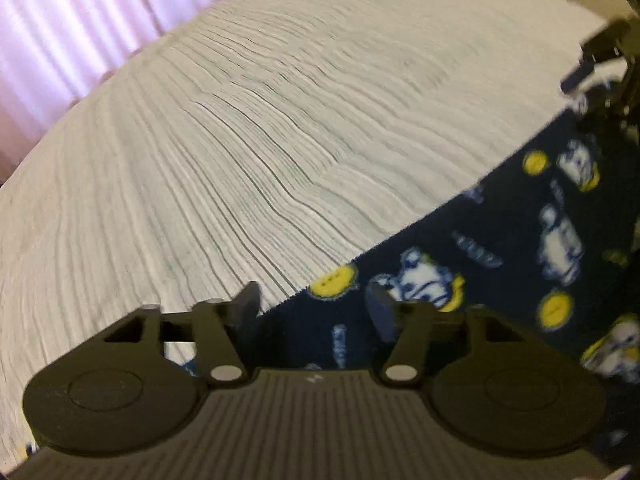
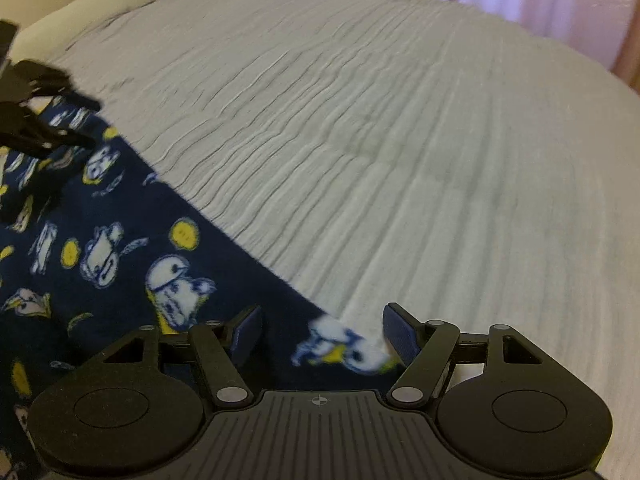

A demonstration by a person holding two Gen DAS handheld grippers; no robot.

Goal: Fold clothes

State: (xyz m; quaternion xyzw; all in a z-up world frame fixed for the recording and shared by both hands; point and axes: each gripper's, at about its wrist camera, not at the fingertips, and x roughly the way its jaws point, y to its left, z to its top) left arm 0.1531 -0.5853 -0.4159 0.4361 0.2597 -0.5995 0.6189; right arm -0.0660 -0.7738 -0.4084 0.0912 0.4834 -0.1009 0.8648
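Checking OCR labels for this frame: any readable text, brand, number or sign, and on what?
No readable words, brands or numbers in either view.
Small pale mark on the left hand-held gripper body: too small and blurred to read.
Crosshair symbol on the right hand-held gripper body: a sign only, no letters.
Navy fleece garment: cartoon figures and yellow dots, no lettering that can be made out.
White bedspread: plain.

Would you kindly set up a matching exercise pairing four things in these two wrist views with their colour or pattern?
Things:
1. fleece garment
2. bedspread
3. curtain
4. right hand-held gripper pads

Descriptions:
A. pale pink, hanging in folds
B. navy with white and yellow cartoon print
C. blue, standing apart
D. whitish, ribbed texture

Pairs: 1-B, 2-D, 3-A, 4-C
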